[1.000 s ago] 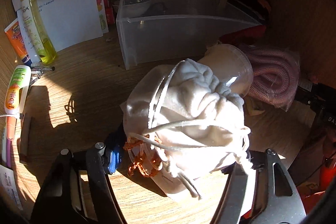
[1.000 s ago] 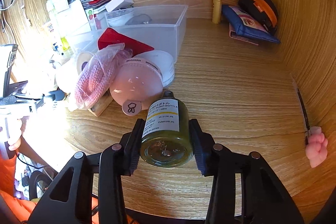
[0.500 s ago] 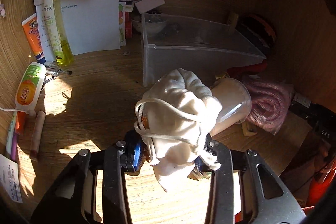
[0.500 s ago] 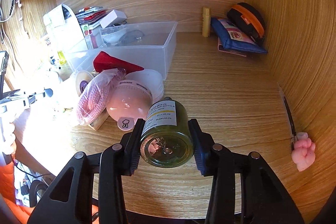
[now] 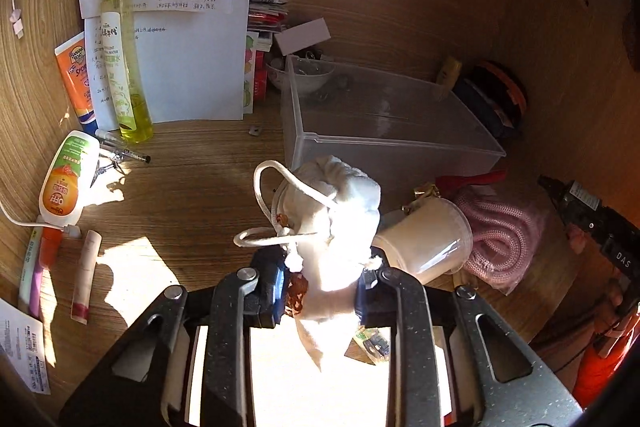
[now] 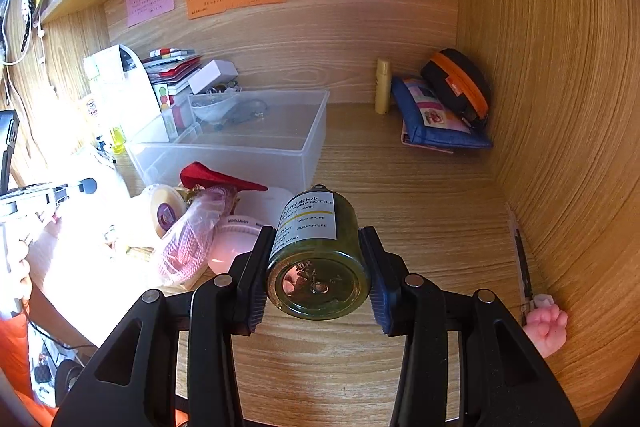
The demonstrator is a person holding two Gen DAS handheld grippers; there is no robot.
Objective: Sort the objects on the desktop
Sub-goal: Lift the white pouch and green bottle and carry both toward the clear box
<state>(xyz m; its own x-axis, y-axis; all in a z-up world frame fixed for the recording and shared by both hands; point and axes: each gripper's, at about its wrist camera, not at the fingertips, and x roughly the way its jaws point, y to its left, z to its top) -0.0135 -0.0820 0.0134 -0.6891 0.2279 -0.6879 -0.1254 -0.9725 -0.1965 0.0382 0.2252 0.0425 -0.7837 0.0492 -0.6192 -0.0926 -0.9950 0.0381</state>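
Observation:
A white drawstring pouch (image 5: 340,211) with loose cord loops sticks up between my left gripper's fingers. My left gripper (image 5: 320,283) is shut on it, jaws closing hard into the cloth, above the sunlit desk. In the right wrist view a green glass pump bottle (image 6: 316,247) with a white label lies base toward the camera. My right gripper (image 6: 318,267) is shut on its sides, above the wooden desk. A clear plastic box (image 5: 380,131) stands just beyond the pouch, and the same clear plastic box (image 6: 240,135) lies left of the bottle.
A yellow spray bottle (image 5: 124,67), orange tube (image 5: 76,75), white-green bottle (image 5: 66,183) and lip balm (image 5: 84,275) lie left. A plastic cup (image 5: 428,239) and bagged pink rope (image 5: 500,235) lie right. A blue pouch (image 6: 432,119) and black-orange case (image 6: 460,83) sit in the far right corner.
The left jaws have closed in on the white pouch, squeezing it narrow, and lifted it off the desk. The right gripper has risen with the green bottle still held.

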